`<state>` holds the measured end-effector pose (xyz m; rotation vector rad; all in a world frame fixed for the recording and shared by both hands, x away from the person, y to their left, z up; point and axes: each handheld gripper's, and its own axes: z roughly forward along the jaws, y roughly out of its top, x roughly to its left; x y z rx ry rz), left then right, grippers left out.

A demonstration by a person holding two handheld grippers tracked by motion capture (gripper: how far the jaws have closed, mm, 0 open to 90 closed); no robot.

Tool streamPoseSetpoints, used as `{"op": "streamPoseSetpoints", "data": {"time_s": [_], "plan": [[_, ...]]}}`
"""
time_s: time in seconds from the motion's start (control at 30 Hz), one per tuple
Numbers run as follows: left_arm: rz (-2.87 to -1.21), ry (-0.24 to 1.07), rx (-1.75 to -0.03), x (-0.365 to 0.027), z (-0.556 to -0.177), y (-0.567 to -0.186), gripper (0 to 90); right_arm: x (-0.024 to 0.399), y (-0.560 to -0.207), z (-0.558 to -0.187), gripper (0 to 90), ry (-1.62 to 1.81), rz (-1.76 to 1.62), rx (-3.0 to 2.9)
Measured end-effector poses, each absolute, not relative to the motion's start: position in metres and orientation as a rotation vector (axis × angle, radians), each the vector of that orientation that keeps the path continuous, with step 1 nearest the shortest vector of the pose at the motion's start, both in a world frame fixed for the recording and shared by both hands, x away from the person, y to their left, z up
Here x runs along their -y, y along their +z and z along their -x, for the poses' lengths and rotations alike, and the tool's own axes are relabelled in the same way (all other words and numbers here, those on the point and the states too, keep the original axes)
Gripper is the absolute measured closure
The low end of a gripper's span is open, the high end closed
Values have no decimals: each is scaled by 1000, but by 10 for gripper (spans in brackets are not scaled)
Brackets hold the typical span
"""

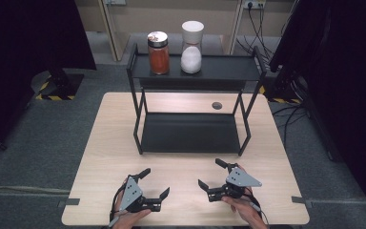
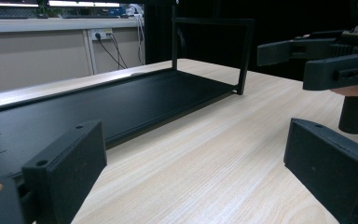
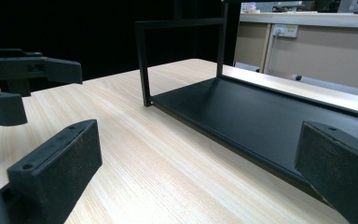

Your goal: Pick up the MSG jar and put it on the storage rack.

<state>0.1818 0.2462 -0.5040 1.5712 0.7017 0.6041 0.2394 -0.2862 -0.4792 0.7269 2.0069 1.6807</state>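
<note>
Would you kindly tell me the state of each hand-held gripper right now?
Left hand-held gripper: open, holding nothing.
Right hand-held gripper: open, holding nothing.

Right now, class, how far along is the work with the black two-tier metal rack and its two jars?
Done: red spice jar and white-capped jar stand on the black rack's top shelf. In hand: nothing; left gripper and right gripper rest open on the wooden table. Left: bottom shelf bare.

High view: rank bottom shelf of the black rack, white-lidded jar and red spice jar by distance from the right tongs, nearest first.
From the right tongs, open near the table's front edge:
1. Bottom shelf of the black rack, just ahead on the table.
2. White-lidded jar, top shelf, toward the middle.
3. Red spice jar, top shelf, left end.
</note>
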Motion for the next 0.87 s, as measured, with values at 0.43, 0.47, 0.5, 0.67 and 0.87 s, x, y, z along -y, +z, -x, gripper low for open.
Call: {"op": "streamPoseSetpoints", "data": {"time_s": [0.43,0.47,0.5,0.67,0.87], "plan": [[-1572,605,-701,-246,-182,-504,51,287,-479,-239,6,1685,-734,-2006],[-1572,605,-702,-246,-182,-504,51,287,-479,-239,7,1686,-735,-2006],[-1572,605,-702,-246,-182,-504,51,287,-479,-239,7,1686,-735,-2006],[-1571,607,-701,-246,-182,-504,51,287,-480,-239,6,1683,-730,-2008],[-1566,607,-702,-247,-182,-504,51,286,-480,-239,6,1685,-734,-2005]]}}
